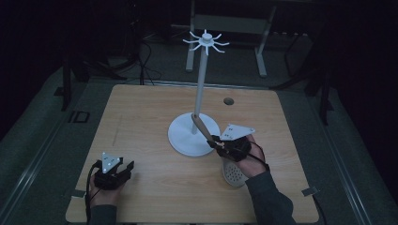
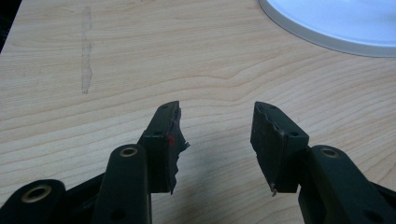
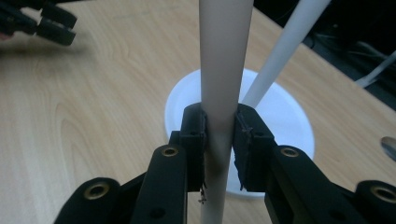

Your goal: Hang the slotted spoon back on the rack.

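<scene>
Spatula handle (image 3: 223,70) is clamped in the right gripper (image 1: 217,141), tilted up over the white stand's base (image 1: 183,136) near the tabletop (image 1: 141,117) centre. Its perforated head (image 1: 233,174) hangs toward the near-right edge. Left gripper (image 2: 217,140) sits near-left, jaws apart, holding nothing.

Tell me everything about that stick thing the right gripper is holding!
The utensil has a pale, smooth, round handle, wooden-looking in the high view. The right gripper is shut on it, pads pressing both sides. It slants up toward the white stand, over the stand's round base. Its pale perforated head shows under the hand.
</scene>
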`<state>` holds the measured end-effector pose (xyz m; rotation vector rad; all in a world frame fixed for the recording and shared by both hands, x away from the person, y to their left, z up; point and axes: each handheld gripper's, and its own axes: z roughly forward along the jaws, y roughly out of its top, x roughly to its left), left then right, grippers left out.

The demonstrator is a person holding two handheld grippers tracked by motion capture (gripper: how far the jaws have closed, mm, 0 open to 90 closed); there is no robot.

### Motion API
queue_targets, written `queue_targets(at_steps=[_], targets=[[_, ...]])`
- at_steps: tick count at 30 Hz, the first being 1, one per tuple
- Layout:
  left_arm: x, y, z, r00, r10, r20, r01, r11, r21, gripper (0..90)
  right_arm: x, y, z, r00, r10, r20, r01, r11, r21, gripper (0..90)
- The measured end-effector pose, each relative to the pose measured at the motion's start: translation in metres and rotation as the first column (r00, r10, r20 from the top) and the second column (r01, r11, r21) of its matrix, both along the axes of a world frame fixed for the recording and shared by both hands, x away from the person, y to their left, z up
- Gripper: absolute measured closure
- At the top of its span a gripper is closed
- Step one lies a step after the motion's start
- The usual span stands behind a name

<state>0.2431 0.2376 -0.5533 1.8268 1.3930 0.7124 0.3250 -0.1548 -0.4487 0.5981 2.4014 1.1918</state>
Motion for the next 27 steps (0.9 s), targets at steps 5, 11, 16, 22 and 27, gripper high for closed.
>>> queue_targets(at_steps=[5, 11, 16, 22, 27], targets=[[0.0, 0.0, 0.0, 1.0, 0.0, 0.001, 0.0, 1.0, -0.001, 52.6, 0.0, -0.002, 0.003, 0.9998, -0.012, 0.018, 0.012, 0.9997, 0.024, 74.9], [0.0, 0.0, 0.0, 1.0, 0.003, 0.004, -0.003, 1.0, -0.001, 52.4, -0.001, 0.0, 0.007, 0.9979, -0.029, 0.057, 0.026, 0.9983, 0.051, 74.9], [0.0, 0.001, 0.0, 1.0, 0.005, 0.005, -0.005, 1.0, -0.004, 52.4, 0.0, -0.001, 0.011, 0.9967, -0.044, 0.068, 0.039, 0.9963, 0.076, 75.1], [0.0, 0.001, 0.001, 1.0, 0.006, 0.006, -0.006, 1.0, -0.002, 52.4, -0.001, -0.005, 0.014, 0.9936, -0.066, 0.092, 0.055, 0.9919, 0.115, 75.2], [0.0, 0.001, 0.0, 1.0, 0.007, 0.005, -0.007, 1.0, -0.002, 52.4, 0.0, -0.007, 0.016, 0.9921, -0.075, 0.1, 0.062, 0.9902, 0.125, 75.2]])
